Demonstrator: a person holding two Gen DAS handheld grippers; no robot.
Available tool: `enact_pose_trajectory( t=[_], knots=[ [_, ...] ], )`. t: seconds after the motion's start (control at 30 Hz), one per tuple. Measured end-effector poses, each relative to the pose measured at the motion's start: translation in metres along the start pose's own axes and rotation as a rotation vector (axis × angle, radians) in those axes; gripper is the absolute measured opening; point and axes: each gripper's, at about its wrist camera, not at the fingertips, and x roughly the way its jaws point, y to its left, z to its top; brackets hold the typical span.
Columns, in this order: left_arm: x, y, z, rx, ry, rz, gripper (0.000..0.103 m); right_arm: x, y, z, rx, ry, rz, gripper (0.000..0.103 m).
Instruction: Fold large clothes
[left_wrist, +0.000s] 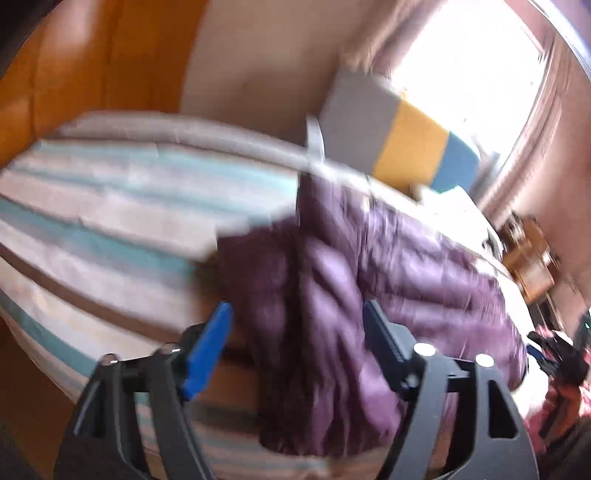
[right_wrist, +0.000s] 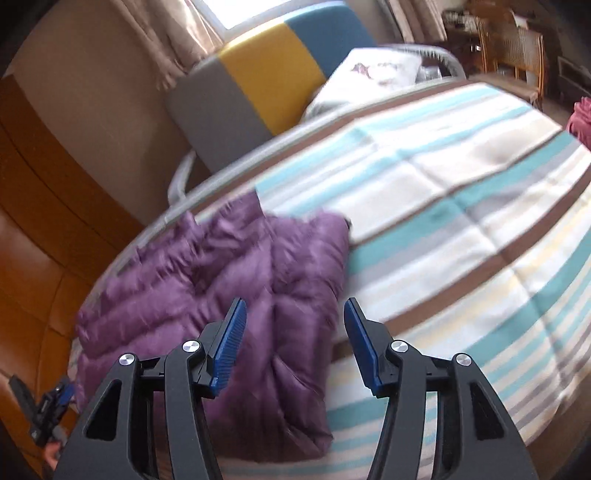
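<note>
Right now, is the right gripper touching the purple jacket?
Apart. In the right wrist view the right gripper stands open, both blue pads bare, with the purple jacket lying on the striped bedspread beyond and below the fingertips; nothing is pinched.

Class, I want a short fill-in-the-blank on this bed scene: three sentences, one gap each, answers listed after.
1. The puffy jacket on the bed is ____ in colour.
2. The bedspread under it has a ____ pattern.
3. The block between grey and blue on the headboard cushion is ____.

Answers: purple; striped; yellow
</note>
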Motion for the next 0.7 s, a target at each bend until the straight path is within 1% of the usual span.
enact_pose_trajectory(
  t=[0.03,0.07,0.13,0.2,0.23,0.27,0.3,0.37,0.4,0.43,0.47,0.5,0.53,0.57,0.6,0.63,0.7],
  knots=[
    [-0.004,-0.010,0.009,0.024,-0.032,-0.004,0.082,-0.003,0.009,0.002,-0.015,-0.014,0.021,0.055],
    [-0.004,-0.018,0.014,0.048,-0.036,-0.012,0.085,-0.001,0.018,0.005,-0.035,-0.012,0.036,0.055],
    [0.008,-0.044,0.026,0.121,-0.019,-0.040,0.088,0.011,0.044,0.011,-0.105,0.019,0.060,0.055],
    [0.031,-0.072,0.038,0.188,0.036,-0.060,0.089,0.033,0.077,0.014,-0.191,0.061,0.077,0.055],
    [0.041,-0.085,0.040,0.219,0.055,-0.058,0.089,0.043,0.093,0.014,-0.227,0.078,0.074,0.055],
    [0.058,-0.103,0.042,0.261,0.092,-0.048,0.089,0.056,0.107,0.016,-0.270,0.107,0.060,0.055],
    [0.071,-0.113,0.044,0.283,0.122,-0.044,0.088,0.069,0.118,0.017,-0.307,0.140,0.037,0.055],
    [0.099,-0.131,0.047,0.309,0.174,-0.034,0.088,0.090,0.131,0.018,-0.358,0.175,-0.010,0.055],
    [0.112,-0.136,0.046,0.325,0.213,-0.031,0.079,0.101,0.133,0.018,-0.378,0.201,-0.032,0.053],
    [0.128,-0.143,0.043,0.340,0.258,-0.027,0.066,0.109,0.134,0.017,-0.395,0.221,-0.045,0.028],
    [0.134,-0.147,0.039,0.354,0.270,-0.019,0.048,0.116,0.135,0.014,-0.419,0.238,-0.043,0.005],
    [0.138,-0.150,0.035,0.375,0.274,-0.010,0.034,0.118,0.135,0.009,-0.443,0.248,-0.043,0.001],
    [0.138,-0.154,0.033,0.399,0.272,-0.007,0.026,0.115,0.134,0.005,-0.462,0.247,-0.047,0.001],
    [0.134,-0.157,0.029,0.407,0.267,-0.009,0.010,0.111,0.136,0.005,-0.476,0.238,-0.046,0.000],
    [0.129,-0.156,0.029,0.413,0.258,-0.015,0.005,0.106,0.137,0.006,-0.484,0.223,-0.039,0.000],
    [0.122,-0.158,0.034,0.413,0.237,-0.031,0.004,0.097,0.139,0.010,-0.494,0.190,-0.030,0.000],
    [0.115,-0.160,0.041,0.411,0.200,-0.039,0.004,0.089,0.141,0.018,-0.497,0.136,-0.017,0.000]
  ],
)
